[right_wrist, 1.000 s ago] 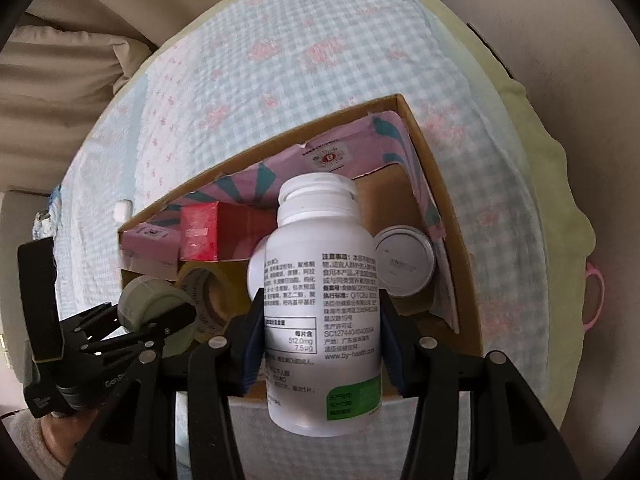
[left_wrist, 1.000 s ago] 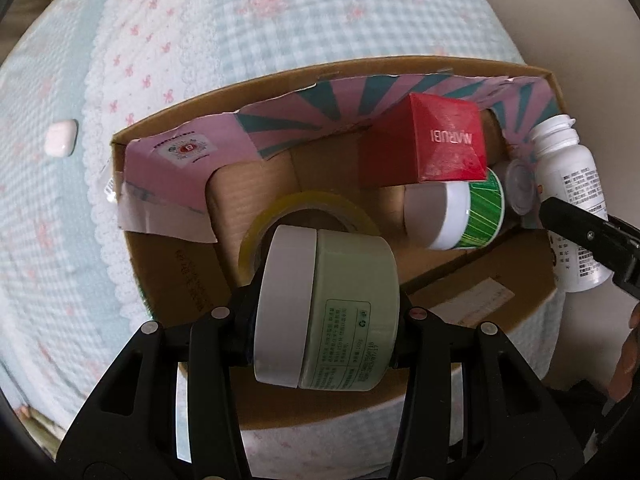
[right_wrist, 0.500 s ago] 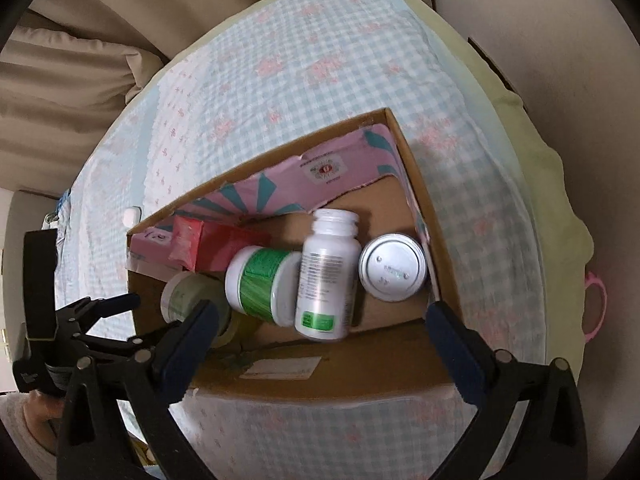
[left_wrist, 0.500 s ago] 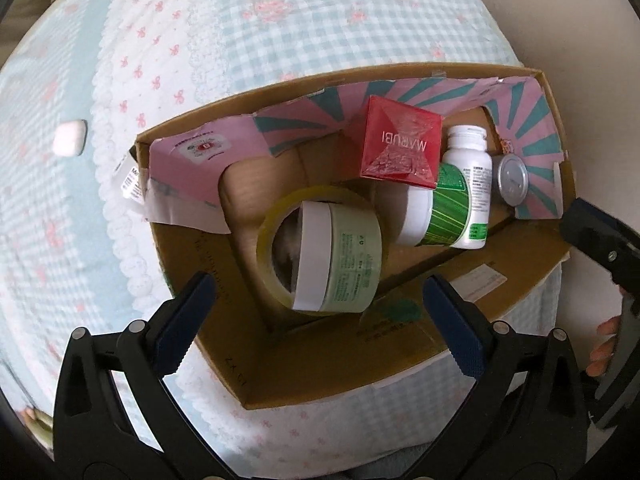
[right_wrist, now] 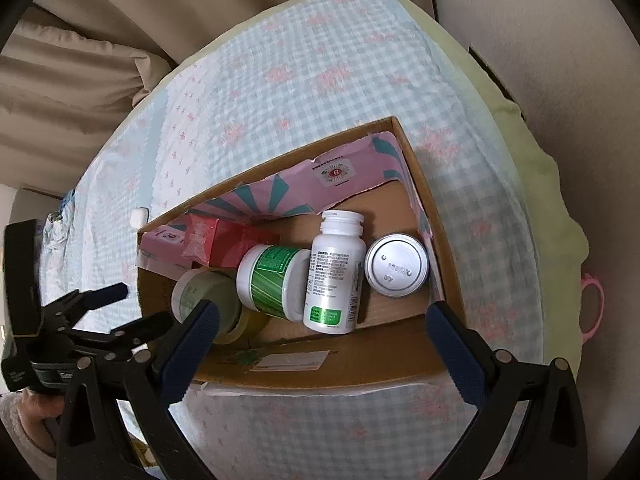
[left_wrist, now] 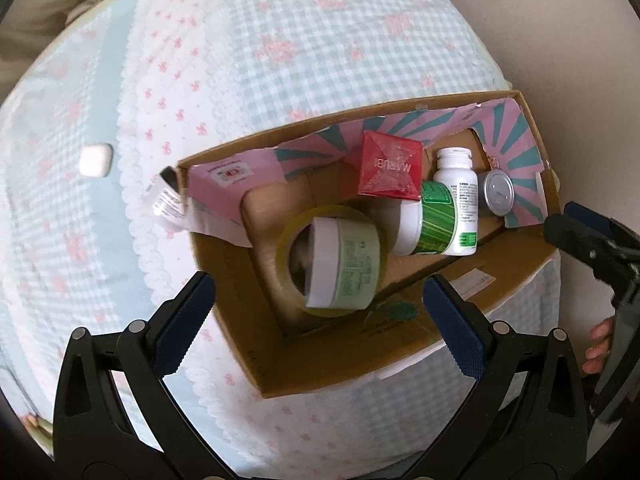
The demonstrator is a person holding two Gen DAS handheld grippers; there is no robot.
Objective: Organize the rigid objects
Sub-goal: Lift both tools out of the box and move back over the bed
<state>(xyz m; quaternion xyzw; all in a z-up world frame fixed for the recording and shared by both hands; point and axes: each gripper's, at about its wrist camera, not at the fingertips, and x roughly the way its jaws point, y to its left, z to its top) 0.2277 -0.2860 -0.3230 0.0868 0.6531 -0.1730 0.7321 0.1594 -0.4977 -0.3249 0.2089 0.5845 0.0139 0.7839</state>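
Both grippers now wide, empty: left gripper [left_wrist: 320,312] released jar [left_wrist: 346,268] onto tape roll [left_wrist: 288,264], centre frame; right gripper [right_wrist: 320,328] dropped bottle [right_wrist: 334,276] in box [right_wrist: 440,264]. Placement looks done.

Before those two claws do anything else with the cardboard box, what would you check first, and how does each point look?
1. Left gripper open and empty: ok.
2. Right gripper open and empty: ok.
3. White bottle lying inside the cardboard box: ok.
4. Pale green jar resting in the tape roll: ok.
5. Small white object left outside on the cloth: not ok.
6. Jar steady there: cannot tell.
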